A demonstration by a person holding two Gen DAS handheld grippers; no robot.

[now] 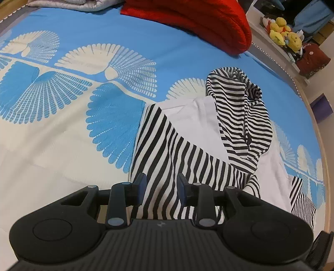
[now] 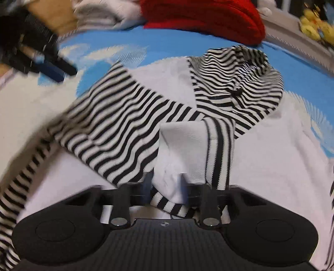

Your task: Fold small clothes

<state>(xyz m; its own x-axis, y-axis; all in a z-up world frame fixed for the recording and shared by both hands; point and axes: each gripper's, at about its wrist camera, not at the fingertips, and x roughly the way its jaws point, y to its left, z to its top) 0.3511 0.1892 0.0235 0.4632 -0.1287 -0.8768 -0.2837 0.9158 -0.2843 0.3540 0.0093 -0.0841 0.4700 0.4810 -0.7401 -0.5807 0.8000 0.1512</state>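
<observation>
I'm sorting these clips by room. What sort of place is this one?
Most likely a bedroom: the black-and-white striped garment lies on a bed with a blue and white fan-patterned bedspread, a red quilted blanket is bunched at its far end, and yellow plush toys sit on a shelf beside it.

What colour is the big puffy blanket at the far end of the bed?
Red blanket, clearest in the left wrist view.

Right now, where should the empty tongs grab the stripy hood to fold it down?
Grip the black-and-white striped fabric hood at its rounded top edge, coming from above on the far side. It lies bunched past the white cotton body, so that edge is free to pinch and pull toward you.
</observation>
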